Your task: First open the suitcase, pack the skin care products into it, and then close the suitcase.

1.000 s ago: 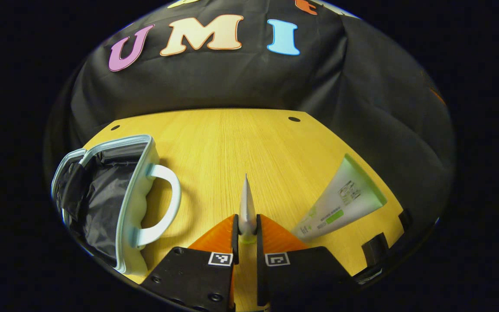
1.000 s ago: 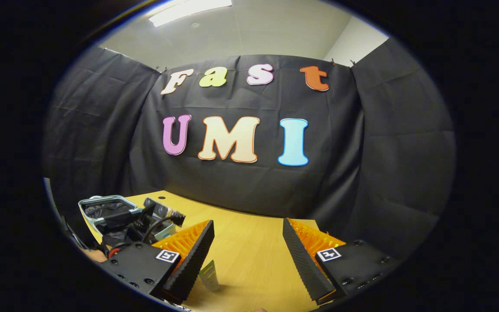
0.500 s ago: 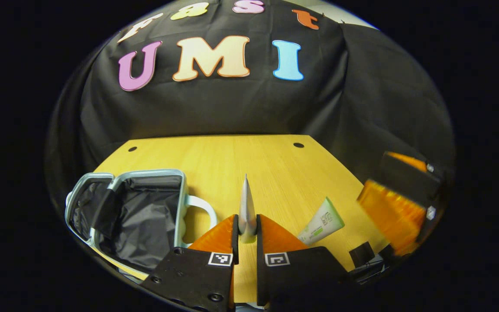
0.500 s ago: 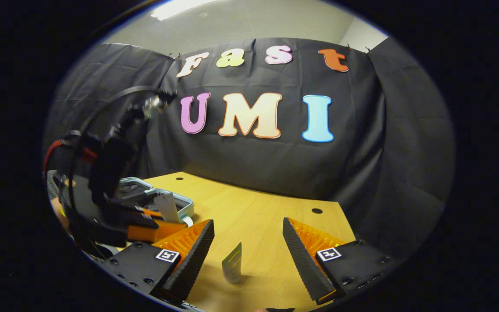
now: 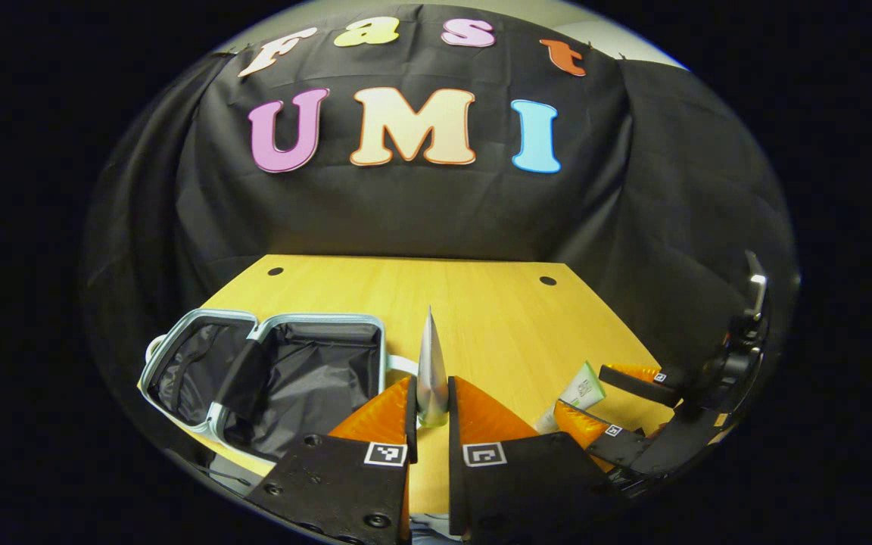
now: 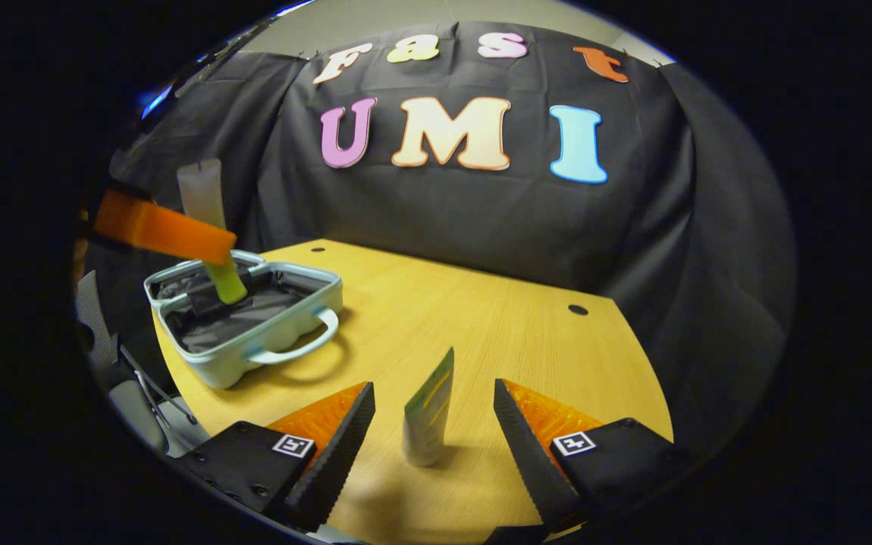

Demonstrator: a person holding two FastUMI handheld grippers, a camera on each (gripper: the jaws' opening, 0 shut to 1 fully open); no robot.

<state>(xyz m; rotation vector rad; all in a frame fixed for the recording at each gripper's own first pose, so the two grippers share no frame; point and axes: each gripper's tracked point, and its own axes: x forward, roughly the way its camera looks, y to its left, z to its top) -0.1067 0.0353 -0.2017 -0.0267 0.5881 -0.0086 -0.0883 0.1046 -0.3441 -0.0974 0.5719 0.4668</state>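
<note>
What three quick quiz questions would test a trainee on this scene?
1. True or false: the suitcase lies open on the table.
2. What does the left gripper hold? A) a tube B) a sponge C) nothing
3. Fill in: the second tube stands on the table between the right gripper's ____ fingers.

Key: 1 true. 2 A, a tube clamped between its fingers. 3 open; they do not touch it.
</note>
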